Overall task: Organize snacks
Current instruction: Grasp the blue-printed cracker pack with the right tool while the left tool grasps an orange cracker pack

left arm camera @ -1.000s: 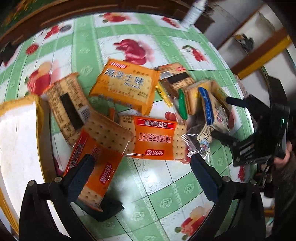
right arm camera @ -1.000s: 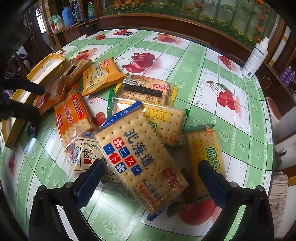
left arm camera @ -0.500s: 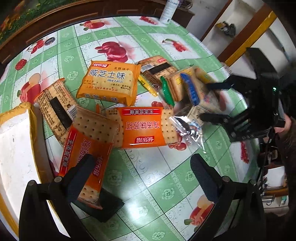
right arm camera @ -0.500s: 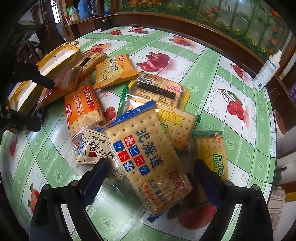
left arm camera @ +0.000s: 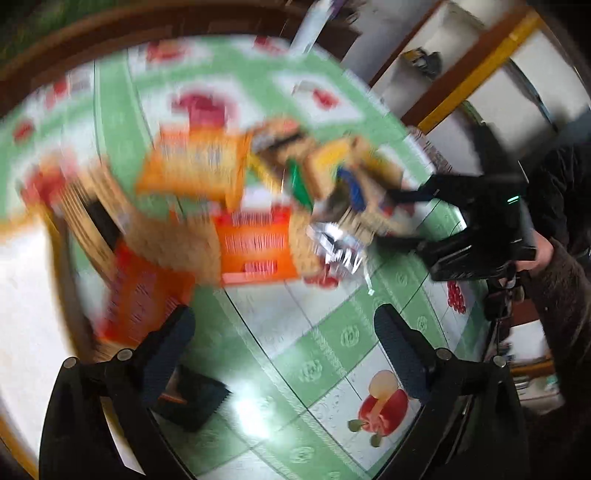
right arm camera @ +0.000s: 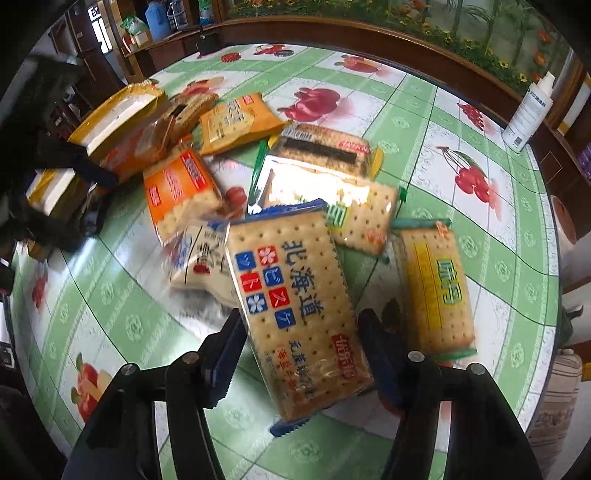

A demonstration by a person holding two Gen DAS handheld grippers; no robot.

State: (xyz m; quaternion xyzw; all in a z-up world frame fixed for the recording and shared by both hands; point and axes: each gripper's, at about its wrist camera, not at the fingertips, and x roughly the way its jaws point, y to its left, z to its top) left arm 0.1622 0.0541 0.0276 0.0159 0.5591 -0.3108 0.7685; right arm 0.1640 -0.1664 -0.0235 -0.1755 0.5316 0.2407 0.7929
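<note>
Several cracker packets lie in a heap on the green fruit-print table [right arm camera: 461, 125]. My right gripper [right arm camera: 301, 354] is shut on the blue-edged cracker packet [right arm camera: 295, 291], its pads pressing both long sides. A yellow-green packet [right arm camera: 436, 284] lies to its right, a white pouch [right arm camera: 199, 258] to its left, an orange packet [right arm camera: 177, 188] beyond. In the blurred left wrist view my left gripper [left arm camera: 284, 354] is open and empty over bare table, near an orange packet [left arm camera: 258, 247]; the right gripper [left arm camera: 399, 214] shows at the right, holding the blue-edged packet [left arm camera: 365, 206].
A yellow-rimmed white tray [right arm camera: 114, 110] stands at the table's far left, also in the left wrist view [left arm camera: 26, 295]. A white bottle [right arm camera: 528, 110] stands at the far right edge. A dark wooden rail [right arm camera: 369, 29] borders the table.
My right gripper has closed from wide open onto the blue-edged packet. The left gripper is moving quickly, blurring its view; it stays open.
</note>
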